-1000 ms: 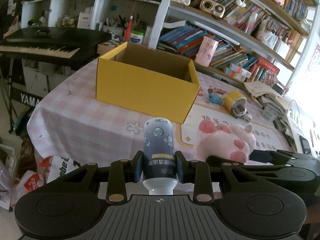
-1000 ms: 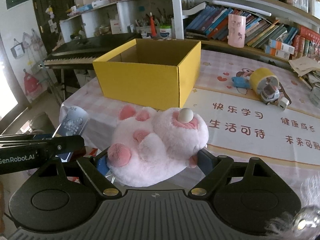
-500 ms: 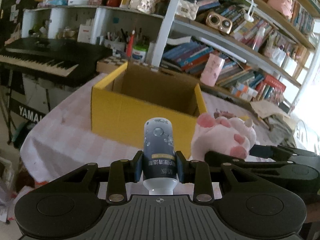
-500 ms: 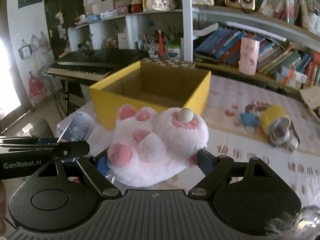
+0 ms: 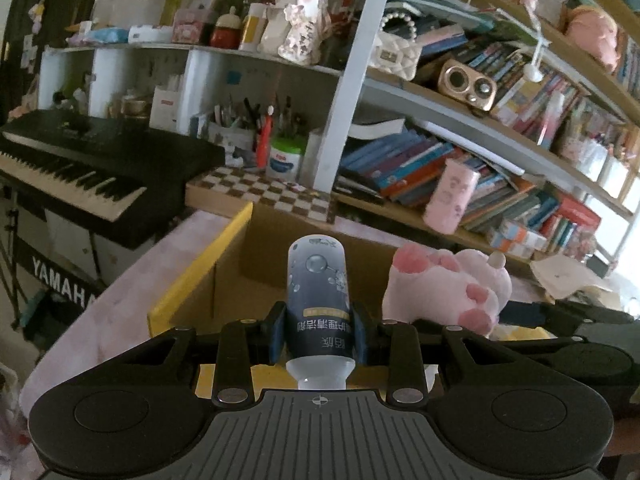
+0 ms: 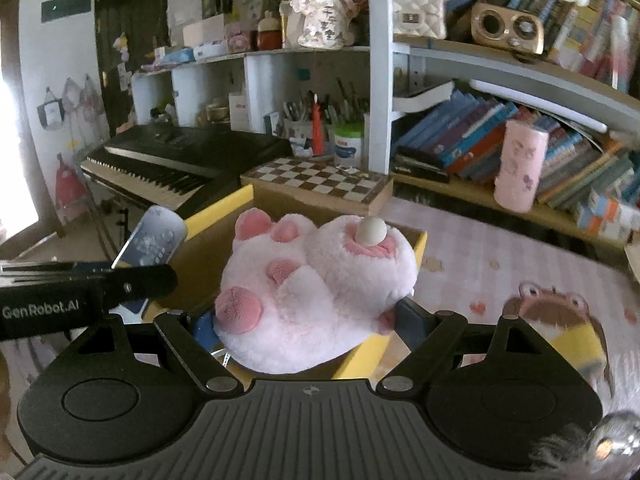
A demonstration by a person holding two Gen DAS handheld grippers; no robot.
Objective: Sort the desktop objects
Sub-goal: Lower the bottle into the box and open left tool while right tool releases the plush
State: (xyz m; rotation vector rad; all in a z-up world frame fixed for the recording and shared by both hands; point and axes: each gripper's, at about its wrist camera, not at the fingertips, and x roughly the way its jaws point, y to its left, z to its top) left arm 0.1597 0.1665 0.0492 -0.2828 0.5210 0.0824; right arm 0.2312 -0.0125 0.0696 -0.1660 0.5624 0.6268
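My left gripper (image 5: 318, 330) is shut on a dark blue cleaner bottle (image 5: 318, 296) with a clear cap, held above the near left part of the open yellow cardboard box (image 5: 200, 264). In the right wrist view my right gripper (image 6: 304, 320) is shut on a pink plush paw toy (image 6: 316, 280), which hangs over the yellow box (image 6: 418, 248). The same toy (image 5: 448, 288) shows to the right of the bottle in the left wrist view, and the bottle (image 6: 154, 240) shows at the left in the right wrist view. Both grippers sit side by side over the box.
A pink checked tablecloth (image 6: 500, 256) covers the table, with a printed frog mat (image 6: 560, 312) at the right. Behind the box lie a chessboard (image 6: 316, 178), a pink cup (image 6: 520, 168), shelves of books (image 5: 420, 168) and a black keyboard (image 5: 72, 176).
Both grippers have moved forward and a little up, from short of the box to over its opening. The bottle and the plush toy stayed gripped throughout.
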